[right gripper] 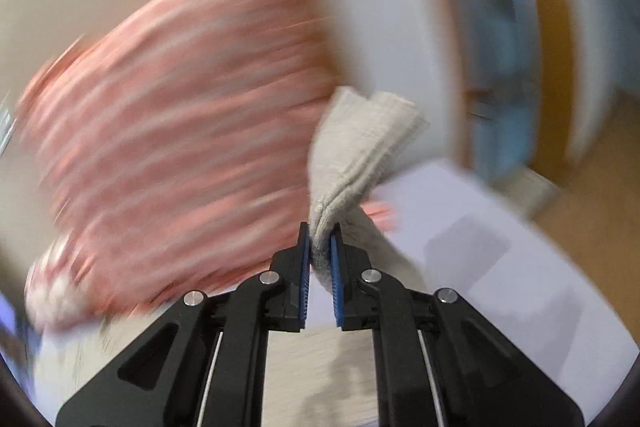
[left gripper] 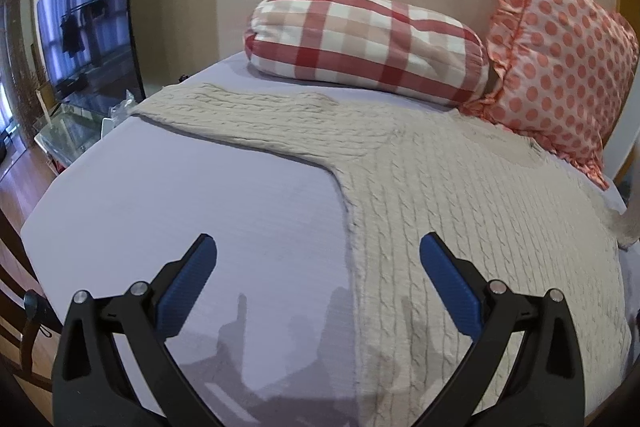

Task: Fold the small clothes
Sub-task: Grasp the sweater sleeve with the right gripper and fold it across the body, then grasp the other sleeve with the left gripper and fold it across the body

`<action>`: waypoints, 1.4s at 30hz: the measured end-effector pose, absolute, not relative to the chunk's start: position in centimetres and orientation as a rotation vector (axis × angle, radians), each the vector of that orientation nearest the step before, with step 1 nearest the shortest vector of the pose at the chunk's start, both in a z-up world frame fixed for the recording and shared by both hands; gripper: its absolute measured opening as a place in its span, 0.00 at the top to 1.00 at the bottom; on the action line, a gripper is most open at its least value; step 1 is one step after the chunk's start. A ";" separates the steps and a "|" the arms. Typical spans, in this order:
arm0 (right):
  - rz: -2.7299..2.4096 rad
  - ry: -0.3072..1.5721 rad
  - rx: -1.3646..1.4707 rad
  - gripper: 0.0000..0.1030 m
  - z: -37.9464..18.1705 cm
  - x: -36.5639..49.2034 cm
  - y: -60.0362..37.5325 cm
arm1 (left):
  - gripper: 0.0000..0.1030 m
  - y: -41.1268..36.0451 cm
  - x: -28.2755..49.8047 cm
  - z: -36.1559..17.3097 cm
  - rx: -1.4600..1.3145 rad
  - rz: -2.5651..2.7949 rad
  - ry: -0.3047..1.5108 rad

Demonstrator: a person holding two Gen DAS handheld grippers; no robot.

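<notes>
Left tongs [left gripper: 318, 255]: spread wide, holding nothing, above lavender bed sheet [left gripper: 180, 195].
Cream cable-knit sweater [left gripper: 460, 195]: flat ahead, hem edge between the blue pads.
Right tongs [right gripper: 320, 247]: clamped on bunched cream sweater cuff [right gripper: 360, 147], blurred pink dotted pillow [right gripper: 180, 87] beyond-left.

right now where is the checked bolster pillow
In the left wrist view the checked bolster pillow lies at the bed's far end, just beyond the sweater's outstretched sleeve, left of the polka-dot pillow.
</notes>
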State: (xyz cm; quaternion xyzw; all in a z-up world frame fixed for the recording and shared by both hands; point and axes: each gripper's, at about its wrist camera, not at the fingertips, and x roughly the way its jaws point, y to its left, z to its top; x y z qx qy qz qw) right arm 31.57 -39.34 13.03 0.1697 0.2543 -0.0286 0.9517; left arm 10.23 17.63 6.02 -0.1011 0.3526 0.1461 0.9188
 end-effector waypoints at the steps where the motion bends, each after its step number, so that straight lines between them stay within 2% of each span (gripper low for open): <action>1: 0.011 0.543 0.303 0.90 13.0 32.0 -36.0 | 0.02 17.8 10.2 6.0 -0.213 0.304 0.725; 8: 0.395 0.879 0.008 0.90 5.9 33.2 -12.2 | 0.02 21.0 9.9 6.0 -0.275 0.342 0.730; 11: 0.410 0.915 -0.062 0.90 3.9 32.8 -8.0 | 0.02 22.5 9.6 6.5 -0.287 0.365 0.719; 19: 0.358 0.909 -0.047 0.90 3.1 32.6 -6.6 | 0.02 26.5 10.6 7.8 -0.270 0.423 0.710; 27: 0.444 0.876 0.000 0.89 4.8 32.0 -4.1 | 0.02 32.6 13.3 8.2 -0.446 0.363 0.687; 29: 0.465 0.881 -0.055 0.76 4.6 31.6 -2.4 | 0.02 34.2 14.5 7.7 -0.493 0.349 0.698; 30: 0.484 0.904 -0.068 0.49 4.2 31.5 -1.9 | 0.02 34.8 15.0 7.4 -0.515 0.349 0.709; 31: 0.497 0.930 -0.072 0.27 3.8 31.4 -1.5 | 0.02 35.9 15.7 6.8 -0.559 0.351 0.731; 32: 0.506 0.950 -0.077 0.22 3.3 31.1 -1.1 | 0.02 36.6 16.1 6.5 -0.588 0.355 0.743; 36: 0.552 0.973 -0.080 0.20 3.3 29.9 -0.6 | 0.04 39.2 17.9 4.9 -0.696 0.362 0.785; 42: 0.581 0.980 -0.031 0.17 4.5 28.8 -1.5 | 0.18 42.3 21.1 2.7 -0.839 0.368 0.817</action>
